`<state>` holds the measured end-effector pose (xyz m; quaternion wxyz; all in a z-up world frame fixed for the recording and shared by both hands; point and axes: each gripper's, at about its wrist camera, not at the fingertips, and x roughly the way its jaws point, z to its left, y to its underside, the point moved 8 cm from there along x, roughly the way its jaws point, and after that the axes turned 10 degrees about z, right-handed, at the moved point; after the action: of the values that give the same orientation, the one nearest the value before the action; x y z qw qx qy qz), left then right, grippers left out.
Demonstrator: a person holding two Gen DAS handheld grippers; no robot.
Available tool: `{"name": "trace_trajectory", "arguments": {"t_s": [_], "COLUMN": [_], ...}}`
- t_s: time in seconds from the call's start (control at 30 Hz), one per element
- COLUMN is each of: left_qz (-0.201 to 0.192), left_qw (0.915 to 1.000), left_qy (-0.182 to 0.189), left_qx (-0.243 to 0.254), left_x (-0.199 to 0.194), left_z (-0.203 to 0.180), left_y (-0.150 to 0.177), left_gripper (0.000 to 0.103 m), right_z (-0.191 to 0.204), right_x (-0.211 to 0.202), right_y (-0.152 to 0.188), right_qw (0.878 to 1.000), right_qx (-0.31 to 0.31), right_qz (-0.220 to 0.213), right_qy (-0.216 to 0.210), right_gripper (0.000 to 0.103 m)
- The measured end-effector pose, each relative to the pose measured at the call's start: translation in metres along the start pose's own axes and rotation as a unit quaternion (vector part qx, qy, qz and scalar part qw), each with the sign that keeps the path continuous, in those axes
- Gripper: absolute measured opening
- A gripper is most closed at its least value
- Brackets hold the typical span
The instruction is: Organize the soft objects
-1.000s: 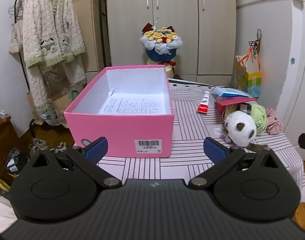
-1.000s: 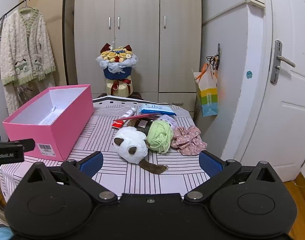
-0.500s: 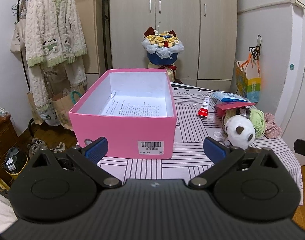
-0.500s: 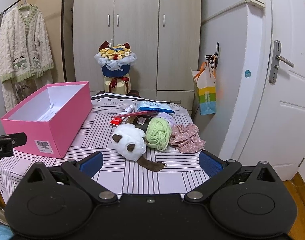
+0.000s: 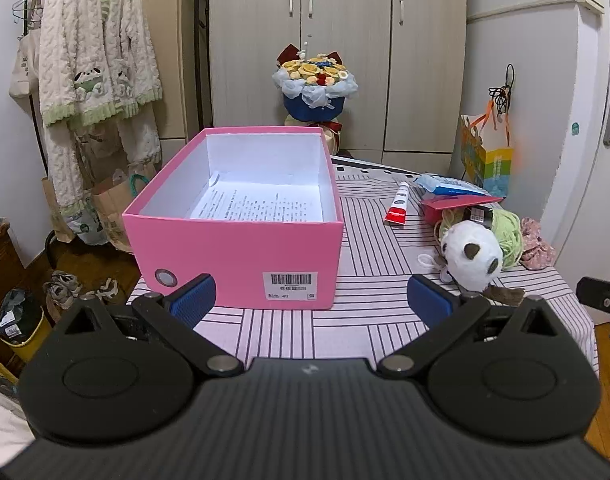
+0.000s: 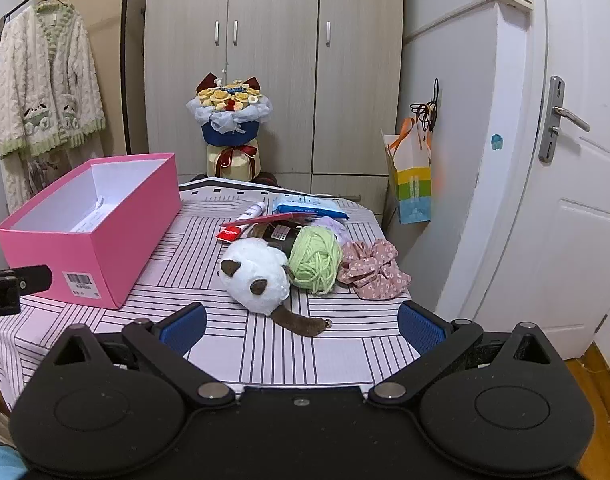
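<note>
Box: pink box (image 5: 233,252) at centre left of the left view, only a printed sheet (image 5: 257,204) seen inside
Soft things: plush (image 6: 257,276), yarn (image 6: 315,260), scrunchie (image 6: 373,268) clustered at centre of the right view, on the surface (image 6: 265,352)
Done: nothing judged packed
Left tool (image 5: 311,300): wide open, nothing held
Right tool (image 6: 301,328): wide open, nothing held

My desk (image 6: 265,352) wears a striped cloth. I see the pink box (image 6: 117,256) at left of frame. Center-right sit the plush panda (image 6: 257,276), green yarn (image 6: 315,260), floral scrunchie (image 6: 371,270), tube (image 6: 249,214) and wipes pack (image 6: 309,206).
</note>
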<state>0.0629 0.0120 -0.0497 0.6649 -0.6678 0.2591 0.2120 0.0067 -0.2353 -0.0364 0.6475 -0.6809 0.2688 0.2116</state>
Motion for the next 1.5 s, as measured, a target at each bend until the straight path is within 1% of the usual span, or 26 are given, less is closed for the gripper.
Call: {"name": "trace_trajectory", "arguments": {"t_s": [0.23, 0.33, 0.4, 0.5, 0.6, 0.67, 0.73, 0.83, 0.93, 0.97, 1.0, 1.03, 1.07, 1.1, 1.13, 1.17, 1.2, 1.23, 1.27, 1.33, 1.4, 1.43, 1.5], "left_qz": [-0.006, -0.007, -0.006, -0.006, -0.009, -0.011, -0.018, -0.025, -0.002, 0.008, 0.018, 0.025, 0.036, 0.047, 0.064, 0.077, 0.089, 0.101, 0.109, 0.131, 0.155, 0.161, 0.162], "left_qw": [0.9999, 0.9997, 0.9992, 0.9975, 0.9958, 0.9938, 0.9924, 0.9917, 0.9904, 0.9898, 0.9892, 0.9882, 0.9863, 0.9843, 0.9812, 0.9787, 0.9761, 0.9739, 0.9731, 0.9690, 0.9612, 0.9585, 0.9580], "left_qy": [0.005, 0.018, 0.038, 0.068, 0.090, 0.110, 0.120, 0.120, 0.135, 0.140, 0.144, 0.151, 0.161, 0.170, 0.180, 0.188, 0.194, 0.198, 0.197, 0.200, 0.216, 0.222, 0.223], "left_qx": [0.013, 0.015, 0.011, 0.018, 0.014, 0.012, 0.020, 0.037, 0.029, 0.023, 0.016, 0.009, -0.003, -0.012, -0.024, -0.032, -0.039, -0.046, -0.050, -0.060, -0.074, -0.079, -0.080], "left_x": [0.000, -0.001, 0.000, 0.000, 0.005, 0.012, 0.019, 0.036, 0.062, 0.072, 0.082, 0.092, 0.104, 0.114, 0.126, 0.135, 0.147, 0.157, 0.163, 0.181, 0.193, 0.197, 0.201], "left_z": [-0.005, -0.009, -0.012, -0.023, -0.032, -0.040, -0.050, -0.068, -0.083, -0.086, -0.090, -0.092, -0.095, -0.098, -0.100, -0.102, -0.104, -0.106, -0.107, -0.111, -0.114, -0.115, -0.118], "left_y": [-0.002, -0.004, -0.008, -0.018, -0.031, -0.042, -0.053, -0.071, -0.086, -0.091, -0.096, -0.100, -0.105, -0.107, -0.111, -0.112, -0.114, -0.115, -0.114, -0.113, -0.109, -0.108, -0.104], "left_gripper": [0.103, 0.103, 0.102, 0.101, 0.101, 0.101, 0.102, 0.100, 0.099, 0.095, 0.091, 0.090, 0.086, 0.079, 0.076, 0.073, 0.072, 0.070, 0.064, 0.061, 0.057, 0.056, 0.055], "right_z": [-0.002, -0.002, -0.004, -0.011, -0.026, -0.038, -0.046, -0.052, -0.053, -0.051, -0.052, -0.054, -0.056, -0.057, -0.058, -0.059, -0.060, -0.060, -0.060, -0.059, -0.058, -0.056, -0.053], "right_x": [0.006, 0.006, 0.004, 0.003, 0.013, 0.023, 0.035, 0.054, 0.075, 0.082, 0.091, 0.101, 0.111, 0.123, 0.134, 0.144, 0.155, 0.166, 0.176, 0.194, 0.209, 0.213, 0.223], "right_y": [0.002, 0.001, -0.004, -0.012, -0.026, -0.036, -0.047, -0.062, -0.075, -0.080, -0.084, -0.090, -0.096, -0.103, -0.108, -0.112, -0.115, -0.117, -0.118, -0.119, -0.117, -0.118, -0.118], "right_qw": [1.000, 1.000, 1.000, 0.998, 0.994, 0.990, 0.987, 0.987, 0.985, 0.983, 0.981, 0.980, 0.979, 0.977, 0.976, 0.973, 0.971, 0.969, 0.967, 0.963, 0.959, 0.957, 0.951], "right_qx": [-0.001, -0.002, -0.005, -0.003, 0.019, 0.039, 0.043, 0.039, 0.040, 0.041, 0.045, 0.052, 0.059, 0.067, 0.075, 0.081, 0.086, 0.091, 0.097, 0.105, 0.117, 0.119, 0.127], "right_qz": [0.004, -0.001, -0.019, -0.047, -0.061, -0.061, -0.054, -0.046, -0.035, -0.030, -0.022, -0.015, -0.006, 0.005, 0.016, 0.026, 0.038, 0.051, 0.062, 0.078, 0.091, 0.097, 0.108], "right_qy": [0.002, -0.005, -0.021, -0.053, -0.091, -0.118, -0.143, -0.151, -0.166, -0.177, -0.186, -0.191, -0.196, -0.201, -0.206, -0.212, -0.219, -0.225, -0.229, -0.235, -0.241, -0.248, -0.260], "right_gripper": [0.103, 0.103, 0.103, 0.103, 0.103, 0.103, 0.103, 0.103, 0.103, 0.102, 0.101, 0.094, 0.091, 0.088, 0.083, 0.080, 0.074, 0.069, 0.067, 0.059, 0.054, 0.052, 0.051]}}
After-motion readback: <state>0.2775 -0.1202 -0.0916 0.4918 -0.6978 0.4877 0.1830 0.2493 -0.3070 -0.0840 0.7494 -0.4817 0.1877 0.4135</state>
